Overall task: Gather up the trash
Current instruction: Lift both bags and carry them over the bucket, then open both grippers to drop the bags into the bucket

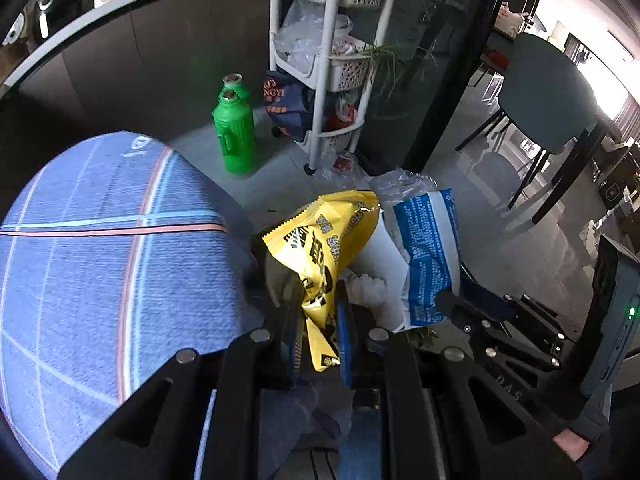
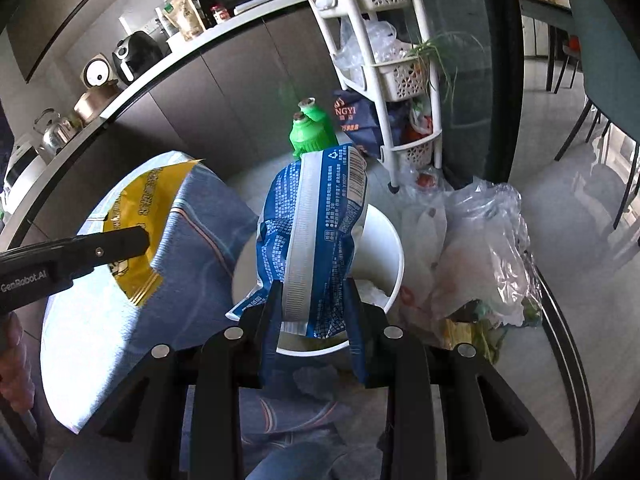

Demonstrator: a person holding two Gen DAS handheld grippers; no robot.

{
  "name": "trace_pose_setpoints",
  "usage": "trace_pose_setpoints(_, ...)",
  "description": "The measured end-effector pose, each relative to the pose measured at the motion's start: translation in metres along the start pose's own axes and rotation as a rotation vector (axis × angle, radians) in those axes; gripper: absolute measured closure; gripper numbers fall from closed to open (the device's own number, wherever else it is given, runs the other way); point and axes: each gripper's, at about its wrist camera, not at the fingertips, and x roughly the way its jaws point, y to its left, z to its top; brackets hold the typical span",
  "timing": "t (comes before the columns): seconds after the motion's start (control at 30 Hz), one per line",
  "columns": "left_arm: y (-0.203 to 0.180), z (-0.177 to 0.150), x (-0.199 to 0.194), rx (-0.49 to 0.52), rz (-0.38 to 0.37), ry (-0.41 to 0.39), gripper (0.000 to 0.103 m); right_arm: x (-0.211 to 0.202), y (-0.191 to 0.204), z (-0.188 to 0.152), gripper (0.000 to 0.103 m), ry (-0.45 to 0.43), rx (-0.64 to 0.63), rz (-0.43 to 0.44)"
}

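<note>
Yellow snack wrapper (image 1: 320, 248): crumpled, pinched between the nearly closed jaws of the left gripper (image 1: 319, 312), held above the white bin (image 1: 384, 256). Blue-and-white wrapper (image 2: 316, 240): clamped in the right gripper (image 2: 316, 304), jaws partly apart around its bunched width, hanging over the same bin's rim. Round table in blue checked cloth (image 1: 100, 248): just beside the bin. Green bottles (image 1: 234, 128), white basket trolley (image 1: 332, 60), clear plastic bags (image 2: 480, 248): on the floor beyond.

left gripper (image 1: 318, 312) pinches a yellow wrapper (image 1: 324, 248) over the white bin (image 1: 386, 264), blue wrapper (image 1: 430, 256) alongside.
</note>
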Motion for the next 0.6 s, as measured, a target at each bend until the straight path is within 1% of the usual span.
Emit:
trace_pose_setpoints(0.27, -0.006, 0.008, 0.044, 0.017, -0.024, 0.070, 0.087, 0.031, -0.007, 0.003, 0.074, 0.045, -0.001, -0.001)
trace_pose_setpoints(0.4, -0.006, 0.011, 0.063, 0.019, -0.030, 0.093, 0.087, 0.046, -0.012, 0.003, 0.073, 0.066, -0.008, -0.009)
trace_pose_setpoints(0.5, -0.005, 0.011, 0.069, 0.018, -0.029, 0.100, 0.087, 0.052, -0.014, 0.004, 0.073, 0.069, -0.011, -0.012)
trace_pose_setpoints(0.53, -0.005, 0.012, 0.071, 0.018, -0.029, 0.098, 0.086, 0.055, -0.014, 0.005, 0.071, 0.069, -0.016, -0.014)
trace_pose_setpoints(0.57, -0.004, 0.013, 0.072, 0.020, -0.027, 0.091, 0.081, 0.056, -0.015, 0.005, 0.067, 0.069, -0.020, -0.016)
trace_pose_setpoints(0.6, -0.005, 0.014, 0.073, 0.022, -0.024, 0.080, 0.078, 0.058, -0.014, 0.005, 0.066, 0.069, -0.035, -0.021)
